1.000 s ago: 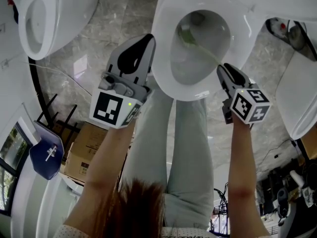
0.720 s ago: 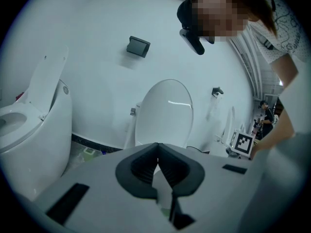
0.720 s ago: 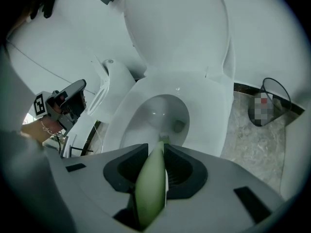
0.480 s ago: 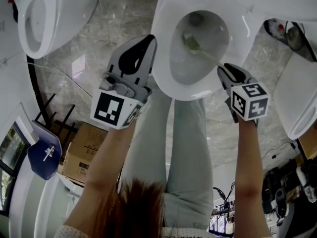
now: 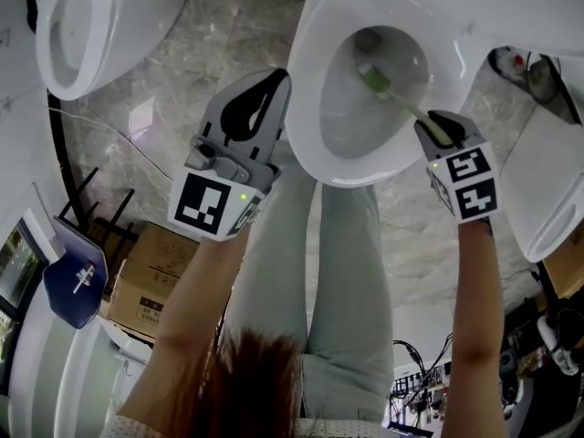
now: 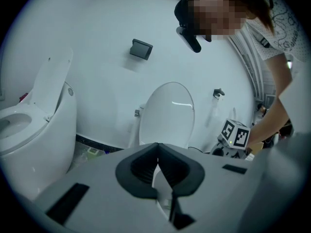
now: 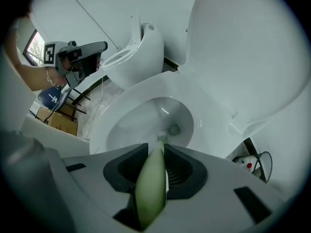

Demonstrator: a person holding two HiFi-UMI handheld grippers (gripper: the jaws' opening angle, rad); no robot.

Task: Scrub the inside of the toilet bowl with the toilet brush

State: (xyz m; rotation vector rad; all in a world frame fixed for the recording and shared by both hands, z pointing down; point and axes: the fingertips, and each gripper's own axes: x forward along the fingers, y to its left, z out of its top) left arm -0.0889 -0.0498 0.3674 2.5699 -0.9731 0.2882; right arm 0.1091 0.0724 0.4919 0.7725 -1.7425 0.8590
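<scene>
Toilet brush (image 5: 375,79) — pale green handle clamped between the jaws of the right gripper (image 5: 438,128); bristle head down inside the toilet bowl (image 5: 305,108), near the drain opening. Risk: the grip looks to sit far back on the handle, so side load on the bristles could twist it in the jaws — or flick water out. Right forearm extended, gripper over the right rim, angled down into the bowl; left gripper (image 5: 266,85) closed on nothing, idle beside the bowl's left rim.
</scene>
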